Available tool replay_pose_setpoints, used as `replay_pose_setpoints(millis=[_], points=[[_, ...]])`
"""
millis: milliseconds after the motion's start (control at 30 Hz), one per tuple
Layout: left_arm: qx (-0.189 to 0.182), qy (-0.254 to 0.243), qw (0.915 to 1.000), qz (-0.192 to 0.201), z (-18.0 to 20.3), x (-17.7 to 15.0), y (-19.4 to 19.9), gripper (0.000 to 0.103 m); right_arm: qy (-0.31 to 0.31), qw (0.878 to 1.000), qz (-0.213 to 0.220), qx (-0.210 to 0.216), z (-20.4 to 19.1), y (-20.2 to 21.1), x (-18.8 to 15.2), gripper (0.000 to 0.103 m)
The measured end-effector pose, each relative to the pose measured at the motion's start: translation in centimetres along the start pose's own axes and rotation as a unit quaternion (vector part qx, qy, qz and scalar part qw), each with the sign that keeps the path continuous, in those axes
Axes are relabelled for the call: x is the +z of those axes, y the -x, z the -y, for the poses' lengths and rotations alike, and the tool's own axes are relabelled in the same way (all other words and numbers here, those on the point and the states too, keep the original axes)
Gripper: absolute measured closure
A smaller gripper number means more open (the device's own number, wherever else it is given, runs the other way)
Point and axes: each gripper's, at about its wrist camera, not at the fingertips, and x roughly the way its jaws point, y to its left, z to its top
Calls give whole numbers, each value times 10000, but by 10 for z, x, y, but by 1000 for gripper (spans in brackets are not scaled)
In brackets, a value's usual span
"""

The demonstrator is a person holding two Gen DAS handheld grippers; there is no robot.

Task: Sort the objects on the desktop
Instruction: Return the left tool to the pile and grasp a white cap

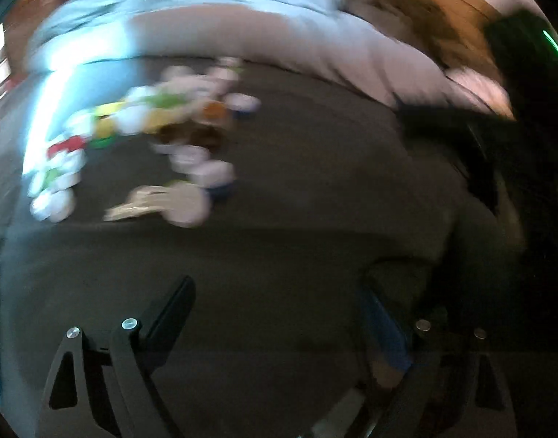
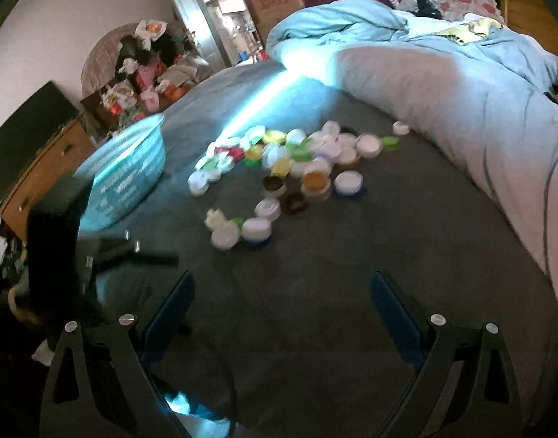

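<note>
A loose pile of round lids and small jars point(image 2: 297, 168), mostly white with some yellow, green, red and brown, lies on the dark grey bed sheet point(image 2: 297, 328). The left wrist view shows the same pile point(image 1: 162, 135) heavily blurred, up and to the left. My right gripper point(image 2: 281, 292) is open over bare sheet, short of the nearest white lids point(image 2: 226, 235), with nothing between its blue-padded fingers point(image 2: 392, 314). My left gripper point(image 1: 279, 299) also stands open above the sheet and holds nothing. Its dark housing point(image 2: 56, 248) shows at the left of the right wrist view.
A light blue plastic basin point(image 2: 125, 175) sits on the bed, left of the pile. A rolled pale quilt point(image 2: 461, 116) and a blue duvet point(image 2: 388, 29) border the sheet at the right and back. A wooden cabinet point(image 2: 41, 168) and cluttered boxes point(image 2: 144, 69) stand beyond the bed's left side.
</note>
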Motion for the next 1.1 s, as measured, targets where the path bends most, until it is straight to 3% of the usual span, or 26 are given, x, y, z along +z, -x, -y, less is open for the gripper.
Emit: replay_pose_setpoints(millis=[67,133,200,267,367,433,467,500,533,600,667,833,933,1067,1100], points=[[-836,37,9962,-228,-1,-6,9,10,-76,9997,186,-114,14,8,15,9],[-1504,-142,9884,-167,8,-9,29,10,-125,9989,383,-222,26,17,28,9],[-2078,-295,9777,86,21,-10,54,10,-149,9983,497,-252,29,24,33,9],[-2672,-253,9615,587,25,-12,83,10,-160,9979,583,-234,28,27,34,9],[-3108,244,9407,1338,5,-18,109,7,-230,9981,551,-137,20,26,26,9],[-3167,989,9290,1641,-28,-27,106,6,-256,9987,424,-97,18,23,14,9],[-3002,1439,9278,1684,-45,-32,99,4,-267,9988,388,-92,17,22,10,9],[-2363,1969,9375,1624,-64,-35,90,4,-276,9990,353,-88,17,22,7,9],[-1391,2502,9478,1401,-81,-38,77,4,-292,9991,309,-90,17,22,1,9],[-266,2773,9542,1093,-92,-41,60,12,-301,9992,253,-85,16,22,-6,9],[364,2612,9577,1151,-83,-37,49,15,-341,9991,222,-75,16,20,-11,9],[981,2117,9651,1188,-52,-15,18,21,-412,9990,147,-2,17,12,-20,9],[1089,1949,9695,1007,-49,-3,-2,33,-467,9988,113,14,21,9,-23,9],[1222,1877,9701,932,-59,12,-21,53,-559,9984,94,2,30,7,-25,9],[1199,1885,9701,945,-61,14,-23,71,-572,9983,89,5,31,7,-26,9]])
